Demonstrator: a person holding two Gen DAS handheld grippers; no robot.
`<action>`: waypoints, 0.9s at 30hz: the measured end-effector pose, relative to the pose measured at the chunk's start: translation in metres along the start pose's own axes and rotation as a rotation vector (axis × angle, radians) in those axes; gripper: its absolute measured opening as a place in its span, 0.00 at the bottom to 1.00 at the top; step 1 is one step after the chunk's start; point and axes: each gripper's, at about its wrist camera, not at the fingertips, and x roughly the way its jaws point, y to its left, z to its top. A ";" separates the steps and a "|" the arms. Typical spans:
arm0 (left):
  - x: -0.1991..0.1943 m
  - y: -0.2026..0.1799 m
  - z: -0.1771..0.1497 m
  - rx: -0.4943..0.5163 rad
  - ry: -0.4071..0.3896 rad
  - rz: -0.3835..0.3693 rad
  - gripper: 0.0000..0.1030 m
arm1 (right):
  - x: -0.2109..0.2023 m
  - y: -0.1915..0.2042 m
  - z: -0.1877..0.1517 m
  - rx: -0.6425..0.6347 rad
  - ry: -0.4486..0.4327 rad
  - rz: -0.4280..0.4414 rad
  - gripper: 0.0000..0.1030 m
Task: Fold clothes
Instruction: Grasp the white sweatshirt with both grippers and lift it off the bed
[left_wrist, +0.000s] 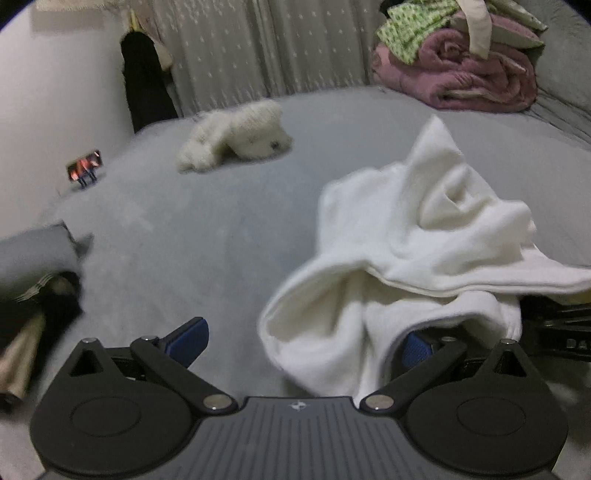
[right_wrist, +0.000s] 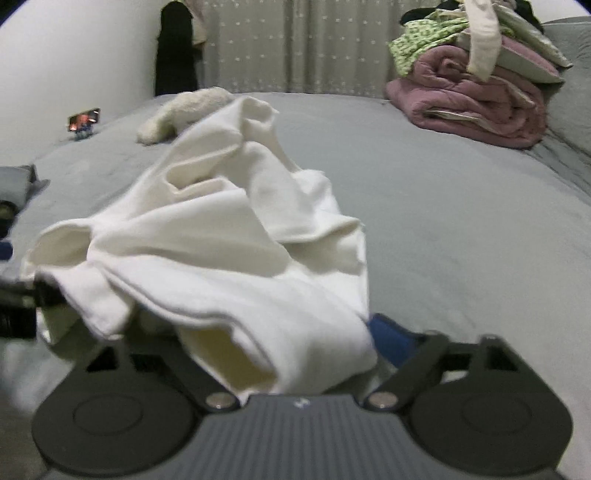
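From the left wrist, a soft, matte white garment (left_wrist: 417, 251) lies crumpled in thick folds on the smooth grey bedsheet (left_wrist: 229, 229), right of centre. The left gripper (left_wrist: 299, 343) tilts down toward the bed with its jaws spread wide; cloth drapes over the right blue-padded finger, nothing is pinched. A fluffy cream garment (left_wrist: 236, 136) lies farther off, and a rolled pink quilt (left_wrist: 458, 74) sits at the back right. From the right wrist, the same white garment fills the foreground, heaped over the right gripper (right_wrist: 295, 332); one blue pad (right_wrist: 388, 332) shows, the other is buried, so its grip cannot be told.
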 end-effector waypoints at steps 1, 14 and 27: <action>-0.002 0.005 0.001 -0.003 -0.001 0.001 1.00 | -0.003 0.000 0.001 0.000 -0.004 0.022 0.59; -0.013 0.016 0.010 0.052 0.006 -0.078 1.00 | -0.047 -0.001 0.014 -0.075 -0.164 0.116 0.16; -0.038 -0.003 0.013 0.198 -0.105 -0.163 1.00 | -0.087 -0.011 0.029 0.005 -0.308 0.290 0.16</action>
